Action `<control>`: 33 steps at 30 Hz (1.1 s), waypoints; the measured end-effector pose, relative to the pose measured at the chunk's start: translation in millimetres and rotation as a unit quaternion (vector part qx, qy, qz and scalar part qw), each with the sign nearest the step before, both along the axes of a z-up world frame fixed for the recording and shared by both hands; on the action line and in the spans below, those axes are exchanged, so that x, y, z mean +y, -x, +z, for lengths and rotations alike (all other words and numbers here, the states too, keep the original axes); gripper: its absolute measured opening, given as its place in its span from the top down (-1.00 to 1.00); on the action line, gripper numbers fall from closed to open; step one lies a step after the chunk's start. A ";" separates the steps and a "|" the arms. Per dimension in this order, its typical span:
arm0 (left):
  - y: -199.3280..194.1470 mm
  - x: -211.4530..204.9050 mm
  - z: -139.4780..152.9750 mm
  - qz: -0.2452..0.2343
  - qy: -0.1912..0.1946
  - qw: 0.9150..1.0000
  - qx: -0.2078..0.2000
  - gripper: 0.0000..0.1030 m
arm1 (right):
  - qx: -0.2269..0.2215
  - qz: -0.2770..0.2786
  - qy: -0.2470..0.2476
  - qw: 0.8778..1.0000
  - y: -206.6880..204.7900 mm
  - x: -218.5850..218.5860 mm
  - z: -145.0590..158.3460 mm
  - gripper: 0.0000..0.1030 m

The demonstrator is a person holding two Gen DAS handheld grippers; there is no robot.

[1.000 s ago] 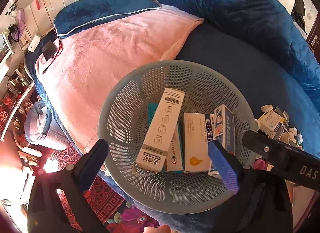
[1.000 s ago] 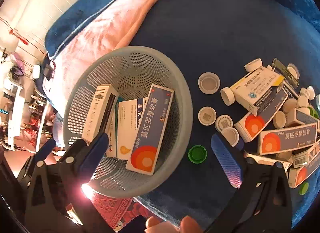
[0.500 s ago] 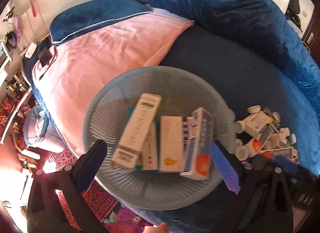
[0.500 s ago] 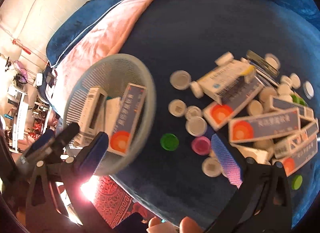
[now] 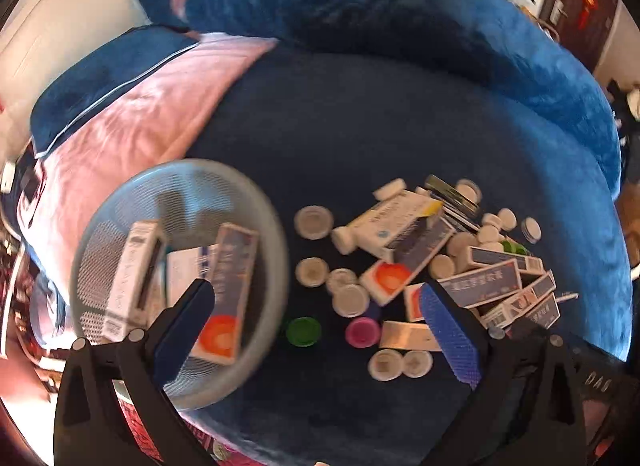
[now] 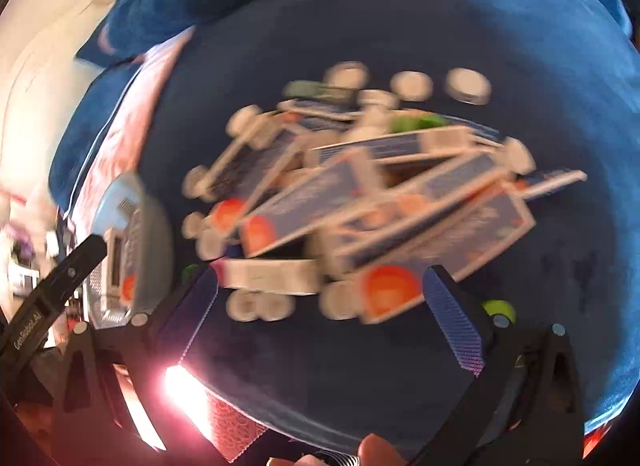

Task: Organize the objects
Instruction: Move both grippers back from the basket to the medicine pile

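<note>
A pale grey mesh basket (image 5: pixel 120 201) on the dark blue bed holds several medicine boxes (image 5: pixel 230 286); it shows at the left edge of the right wrist view (image 6: pixel 148 225). To its right lies a pile of boxes (image 5: pixel 484 286) and bottle caps (image 5: pixel 314 221), blurred in the right wrist view (image 6: pixel 360 193). A green cap (image 5: pixel 304 330) and a pink cap (image 5: pixel 363 332) lie between my left fingers. My left gripper (image 5: pixel 320 330) is open and empty between basket and pile. My right gripper (image 6: pixel 320 318) is open and empty just before the pile.
A pink blanket (image 5: pixel 152 113) lies behind the basket, and a rumpled blue duvet (image 5: pixel 400 25) runs along the far side. The bed edge and a red patterned rug (image 6: pixel 236 430) are close below the grippers. The left gripper's arm (image 6: pixel 52 294) crosses the right view's left side.
Both grippers have swung right, away from the basket and over toward the pile of boxes and caps. Both stay open and empty. The right view is now motion-blurred.
</note>
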State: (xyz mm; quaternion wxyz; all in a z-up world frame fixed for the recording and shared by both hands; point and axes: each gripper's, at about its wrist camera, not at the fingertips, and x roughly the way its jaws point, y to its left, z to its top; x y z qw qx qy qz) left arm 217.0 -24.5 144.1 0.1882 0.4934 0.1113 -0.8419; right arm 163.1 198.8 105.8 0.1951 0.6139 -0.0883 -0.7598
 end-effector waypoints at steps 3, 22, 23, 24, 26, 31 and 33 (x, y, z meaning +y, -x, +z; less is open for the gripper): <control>17.8 15.5 -6.2 -0.017 0.006 1.000 -0.012 -0.99 | -0.011 -0.025 0.006 1.000 9.5 18.6 -4.3 -1.00; 112.1 9.3 -46.0 -0.151 -0.045 0.987 -0.039 -0.99 | -0.055 -0.115 0.016 0.992 27.4 47.5 -22.0 -1.00; 118.4 3.2 -49.0 -0.152 -0.057 0.986 -0.044 -0.99 | -0.051 -0.113 0.015 0.992 29.6 44.4 -21.1 -1.00; 128.5 -5.3 -57.2 -0.156 -0.079 0.983 -0.056 -0.99 | -0.048 -0.110 0.013 0.993 31.1 42.4 -20.9 -1.00; 140.2 -10.0 -69.6 -0.167 -0.097 0.979 -0.070 -0.99 | -0.041 -0.104 0.006 0.994 35.2 36.8 -21.2 -1.00; 157.5 2.2 -98.0 -0.226 -0.066 0.966 -0.104 -0.99 | -0.036 -0.110 0.003 0.993 41.8 39.3 -23.8 -1.00; 162.4 3.9 -106.5 -0.239 -0.063 0.963 -0.111 -0.99 | -0.035 -0.116 0.003 0.993 45.1 41.7 -24.7 -1.00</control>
